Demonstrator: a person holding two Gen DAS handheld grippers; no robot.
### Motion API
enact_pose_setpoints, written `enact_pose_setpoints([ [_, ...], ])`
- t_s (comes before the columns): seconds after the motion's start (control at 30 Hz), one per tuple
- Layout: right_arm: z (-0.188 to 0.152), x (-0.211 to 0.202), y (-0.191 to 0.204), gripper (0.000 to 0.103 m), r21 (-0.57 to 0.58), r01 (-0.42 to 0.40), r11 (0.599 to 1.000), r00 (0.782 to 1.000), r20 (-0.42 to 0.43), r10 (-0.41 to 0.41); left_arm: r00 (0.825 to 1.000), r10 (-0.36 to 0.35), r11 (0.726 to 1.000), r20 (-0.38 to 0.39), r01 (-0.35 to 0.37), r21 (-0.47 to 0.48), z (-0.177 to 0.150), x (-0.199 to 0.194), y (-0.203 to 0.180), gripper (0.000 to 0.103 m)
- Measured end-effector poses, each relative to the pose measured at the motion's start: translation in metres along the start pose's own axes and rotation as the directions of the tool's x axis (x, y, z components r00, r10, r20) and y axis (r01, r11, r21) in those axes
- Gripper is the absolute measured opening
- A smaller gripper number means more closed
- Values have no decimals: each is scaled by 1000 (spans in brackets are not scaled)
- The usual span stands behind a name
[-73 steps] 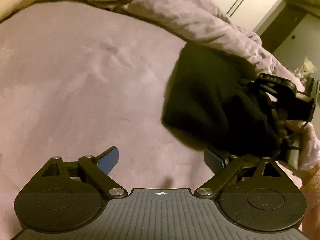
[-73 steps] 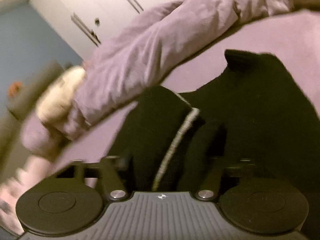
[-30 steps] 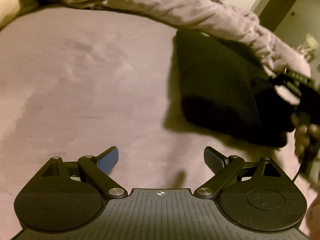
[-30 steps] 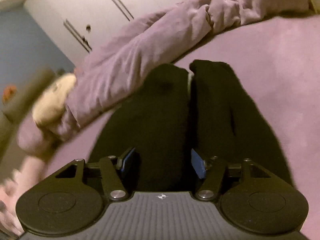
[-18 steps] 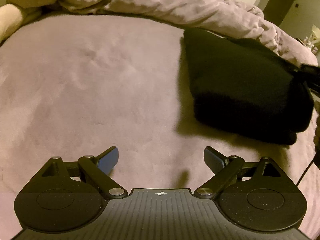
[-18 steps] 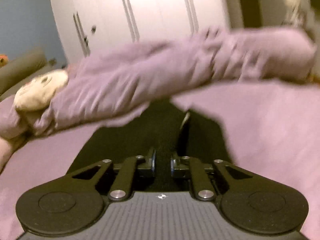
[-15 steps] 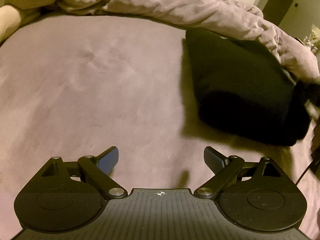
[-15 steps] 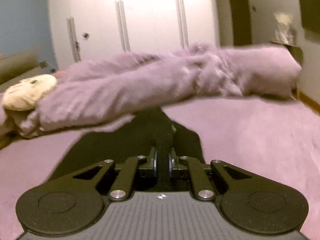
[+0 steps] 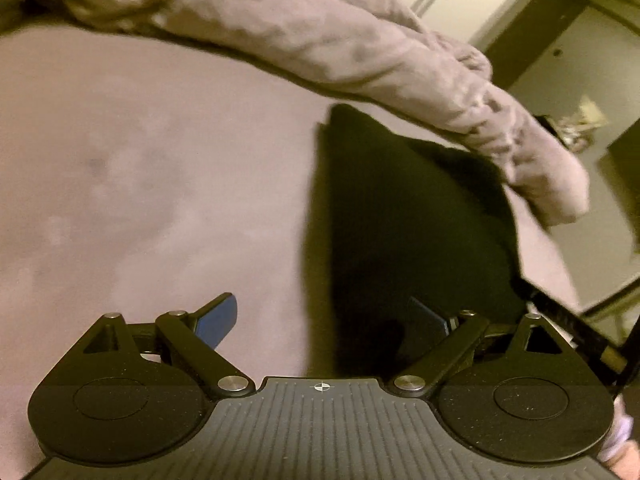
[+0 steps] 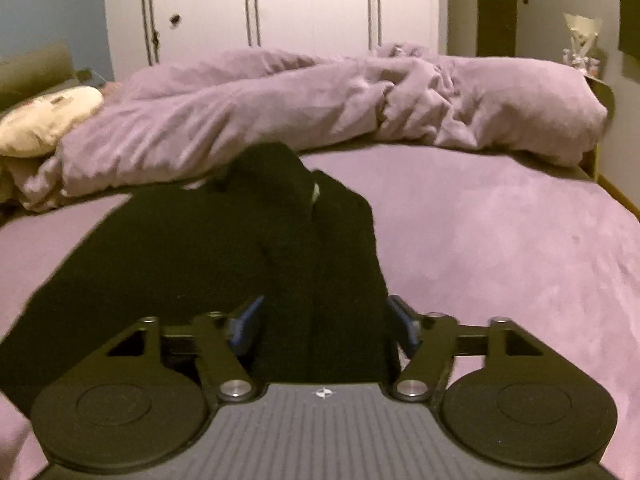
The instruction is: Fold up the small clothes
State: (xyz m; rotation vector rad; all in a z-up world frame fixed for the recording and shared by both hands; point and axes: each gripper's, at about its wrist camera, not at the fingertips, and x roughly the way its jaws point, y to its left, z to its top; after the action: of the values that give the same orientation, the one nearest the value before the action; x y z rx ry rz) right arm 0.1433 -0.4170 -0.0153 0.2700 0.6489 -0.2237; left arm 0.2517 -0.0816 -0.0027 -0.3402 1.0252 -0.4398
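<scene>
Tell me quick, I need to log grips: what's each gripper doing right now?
Left gripper: open, holding nothing.
Right gripper: jaws have just been opening; black garment lies between them, no longer pinched.

Folded garment (image 10: 224, 248) on the bed sheet (image 10: 500, 248), bunched duvet (image 10: 320, 100) behind it, pillow (image 10: 44, 118) far left

Both views: dim, warm yellowish indoor light, grainy. Strong fisheye bend at edges; corners vignetted black. Left wrist view: motion blur on the crumpled mauve duvet (image 9: 360, 40) and the room behind it. The folded black fabric garment (image 9: 400, 216) reads as a near-featureless dark mass; soft shadow along its left edge on the mauve bed sheet (image 9: 140, 180). Right wrist view: sharper, white wardrobe doors (image 10: 312, 4) brightest, slight blur on garment top.
</scene>
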Motion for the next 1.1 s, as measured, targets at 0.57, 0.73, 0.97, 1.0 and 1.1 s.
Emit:
enact_pose_setpoints([
  [0.57,-8,91,-66,78,432,-339,836,893,-131,430,963,-199,978,-183,185,-94,54,121,-19,99],
  [0.73,-10,92,-69,68,440,-378,814,876,-114,469,971,-184,982,-152,177,-58,53,128,-24,94],
  [0.97,-6,94,-60,65,435,-353,828,891,-113,439,978,-162,987,-134,163,-5,56,124,-30,74],
  [1.0,-4,90,-57,61,425,-359,831,892,-105,439,980,-160,986,-122,164,23,55,120,-32,70],
  [1.1,2,77,-44,54,387,-374,843,896,-85,437,981,-168,984,-97,172,36,56,111,-35,63],
])
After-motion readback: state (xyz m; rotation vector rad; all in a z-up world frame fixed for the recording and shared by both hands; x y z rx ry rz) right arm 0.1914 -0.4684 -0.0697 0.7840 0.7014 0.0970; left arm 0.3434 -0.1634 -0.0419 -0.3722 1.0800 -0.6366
